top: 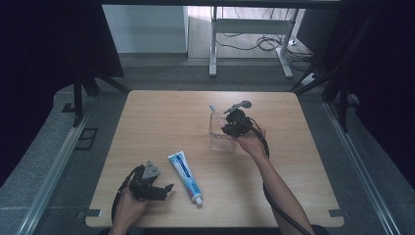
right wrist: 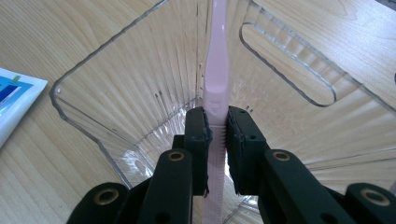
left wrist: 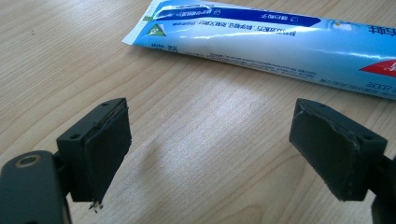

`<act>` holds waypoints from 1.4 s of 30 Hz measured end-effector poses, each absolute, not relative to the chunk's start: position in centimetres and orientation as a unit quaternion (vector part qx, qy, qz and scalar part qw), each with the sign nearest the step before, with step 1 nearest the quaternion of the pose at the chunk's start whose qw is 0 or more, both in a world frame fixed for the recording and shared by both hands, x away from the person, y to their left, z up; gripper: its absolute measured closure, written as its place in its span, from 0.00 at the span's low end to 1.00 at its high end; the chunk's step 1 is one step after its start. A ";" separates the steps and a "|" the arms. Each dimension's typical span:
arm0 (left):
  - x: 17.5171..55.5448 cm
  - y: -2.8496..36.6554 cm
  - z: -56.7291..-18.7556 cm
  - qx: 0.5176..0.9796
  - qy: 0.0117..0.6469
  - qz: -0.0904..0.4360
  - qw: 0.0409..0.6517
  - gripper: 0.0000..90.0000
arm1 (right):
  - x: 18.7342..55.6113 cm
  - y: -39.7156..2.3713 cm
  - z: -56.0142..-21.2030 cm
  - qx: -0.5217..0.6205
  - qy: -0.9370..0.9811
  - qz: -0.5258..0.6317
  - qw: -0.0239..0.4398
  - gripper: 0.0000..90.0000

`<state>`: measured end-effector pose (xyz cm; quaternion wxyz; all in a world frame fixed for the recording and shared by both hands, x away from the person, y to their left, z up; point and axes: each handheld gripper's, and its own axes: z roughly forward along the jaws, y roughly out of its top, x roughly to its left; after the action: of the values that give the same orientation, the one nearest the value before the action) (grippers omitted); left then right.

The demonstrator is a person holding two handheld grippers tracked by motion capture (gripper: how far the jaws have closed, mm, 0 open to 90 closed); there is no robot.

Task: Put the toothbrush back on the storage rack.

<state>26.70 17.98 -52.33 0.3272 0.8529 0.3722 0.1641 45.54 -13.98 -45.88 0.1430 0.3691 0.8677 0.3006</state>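
Note:
A pink toothbrush is clamped by its handle between the jaws of my right gripper, which is shut on it. The brush stands inside a clear plastic box. In the high view the right gripper sits over that clear box right of the table's middle, and the toothbrush head pokes up behind it. A blue and white toothpaste tube lies on the table at front centre. My left gripper rests open just left of it, the toothpaste tube lying beyond its jaws.
The wooden table has dark drapes on both sides. A white desk frame with cables stands on the floor behind the far edge. Metal rails run along the floor left and right of the table.

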 end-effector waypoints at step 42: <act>26.7 17.6 -52.5 0.855 0.369 0.146 0.334 0.15 | 43.3 -14.3 -43.7 0.331 0.876 0.320 0.144 0.51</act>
<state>26.73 17.62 -52.46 0.3344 0.8548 0.3691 0.1462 43.29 -14.26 -43.68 0.1441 0.3314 0.8759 0.3198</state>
